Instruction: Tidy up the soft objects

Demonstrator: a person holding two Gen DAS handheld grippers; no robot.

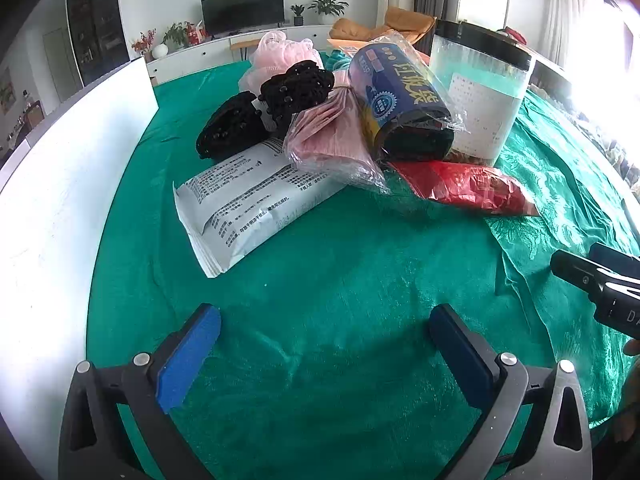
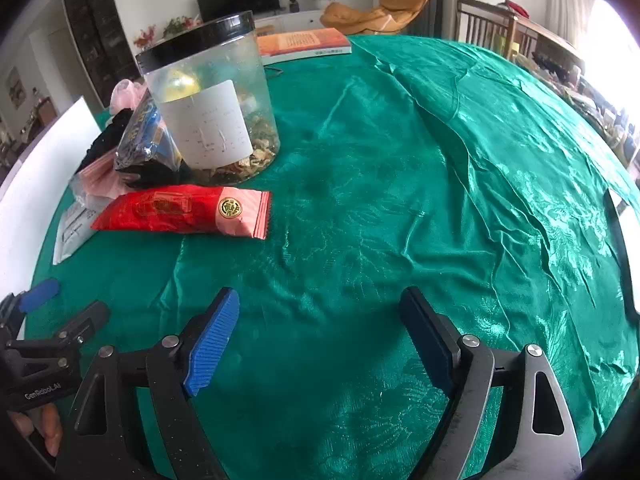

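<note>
A heap of soft goods lies on the green tablecloth [image 1: 320, 264]: a white printed pouch [image 1: 244, 196], black beaded fabric [image 1: 264, 108], a clear bag of pink cloth [image 1: 332, 136], a blue-labelled roll in plastic [image 1: 400, 100], a pink mesh puff [image 1: 280, 52] and a red snack packet [image 1: 468, 188]. My left gripper [image 1: 324, 320] stands open over bare cloth, short of the heap. My right gripper [image 2: 320, 308] is open too, with nothing between its fingers; the red snack packet [image 2: 180, 210] lies ahead to its left. Each gripper shows at the edge of the other's view.
A clear jar with a black lid [image 2: 212, 108] stands behind the heap. A white board [image 1: 60, 184] runs along the table's left side. An orange book [image 2: 304, 42] lies at the far edge. The wrinkled cloth [image 2: 480, 180] spreads to the right.
</note>
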